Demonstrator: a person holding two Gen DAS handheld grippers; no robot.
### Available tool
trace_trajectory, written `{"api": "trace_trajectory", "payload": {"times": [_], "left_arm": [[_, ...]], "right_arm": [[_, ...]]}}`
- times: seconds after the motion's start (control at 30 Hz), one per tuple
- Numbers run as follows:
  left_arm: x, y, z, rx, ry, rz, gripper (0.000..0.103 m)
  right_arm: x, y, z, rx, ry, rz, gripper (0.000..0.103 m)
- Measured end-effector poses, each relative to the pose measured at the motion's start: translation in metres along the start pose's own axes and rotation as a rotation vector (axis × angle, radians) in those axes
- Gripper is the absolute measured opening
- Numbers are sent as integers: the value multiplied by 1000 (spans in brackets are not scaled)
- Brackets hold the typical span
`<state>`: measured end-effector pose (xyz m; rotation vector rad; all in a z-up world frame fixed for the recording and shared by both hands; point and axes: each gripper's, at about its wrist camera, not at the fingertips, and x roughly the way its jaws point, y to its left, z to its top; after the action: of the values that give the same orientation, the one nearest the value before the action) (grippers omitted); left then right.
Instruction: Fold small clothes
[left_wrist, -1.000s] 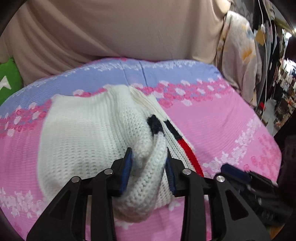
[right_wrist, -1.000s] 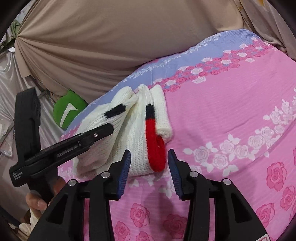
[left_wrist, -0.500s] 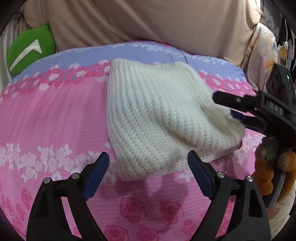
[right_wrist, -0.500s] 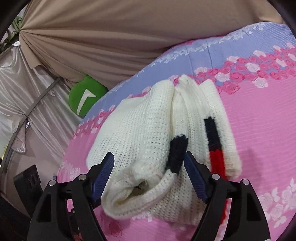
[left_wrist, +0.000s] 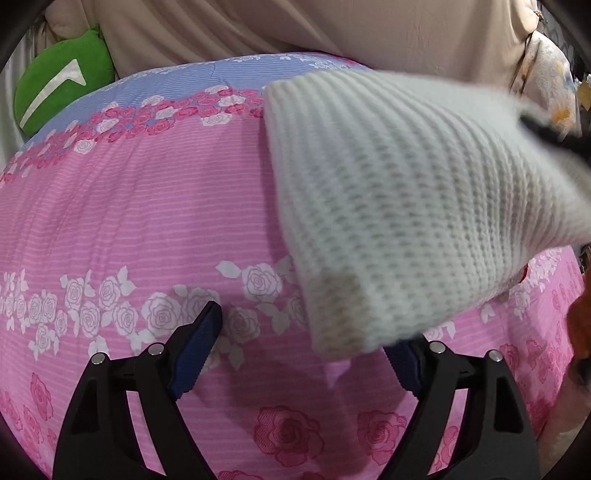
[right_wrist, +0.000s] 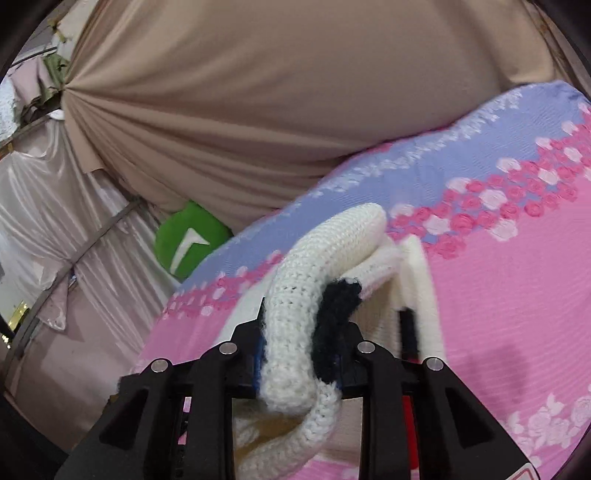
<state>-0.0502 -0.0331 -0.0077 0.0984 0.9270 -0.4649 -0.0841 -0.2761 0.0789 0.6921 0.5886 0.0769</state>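
A cream knitted sweater (left_wrist: 406, 203) with black and red bands lies folded on the pink rose-print bedcover (left_wrist: 147, 221). Its right side is lifted and blurred. My left gripper (left_wrist: 303, 332) is wide apart, its jaws closing slightly over the bedcover. The sweater's near corner hangs in front of the gripper's right finger, but the pads do not press on it. In the right wrist view my right gripper (right_wrist: 304, 332) is closing on a thick folded roll of the sweater (right_wrist: 332, 240) beside a black band, and both pads press into the knit.
A green cushion (left_wrist: 62, 81) sits at the bed's far left corner against a beige curtain (right_wrist: 258, 110). An orange-gloved hand (left_wrist: 578, 317) shows at the right edge of the left wrist view. Silvery drapes (right_wrist: 55, 240) hang beyond the bed's left side.
My left gripper let go of the sweater, opened wide and drew back to its near corner. My right gripper spread around the folded edge, then closed on it and raised it.
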Motion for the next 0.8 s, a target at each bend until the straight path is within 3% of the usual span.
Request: {"api": "trace_trajectory", "payload": {"times": [0.07,0.13,0.2,0.33,0.47,0.57,0.63,0.7,0.77,0.8], "left_arm": [[2,-3,1,4,-1,12,82],[1,-4,2,-8,2,7,81],[-2,-5,1,-23,0,3,80],[-16,-7,-2,-13,-30,11,81],[-22,-16,-5,14,-47,18,81],[-13,-24,-1,31,-43,20,80],[-10,-29,2,41,-48,15,72],[-10,-33,5,47,-45,-3,44],[-12,-32,9,46,-42,-6,32],[-14,-30,9,41,-43,-14,28]], "right_arm": [[27,-39,-11,71,95,-64,27],[18,-54,-14,134,63,42,29],[7,-50,-10,120,46,37,37],[-21,-38,-13,91,8,41,40],[-53,-18,-28,12,-48,14,51],[-49,1,-36,-44,-20,24,56],[-34,14,-38,-122,-2,-49,56],[-20,24,-39,-221,17,-136,35],[-21,27,-37,-231,28,-99,1],[-32,29,-32,-219,-1,-58,1]]}}
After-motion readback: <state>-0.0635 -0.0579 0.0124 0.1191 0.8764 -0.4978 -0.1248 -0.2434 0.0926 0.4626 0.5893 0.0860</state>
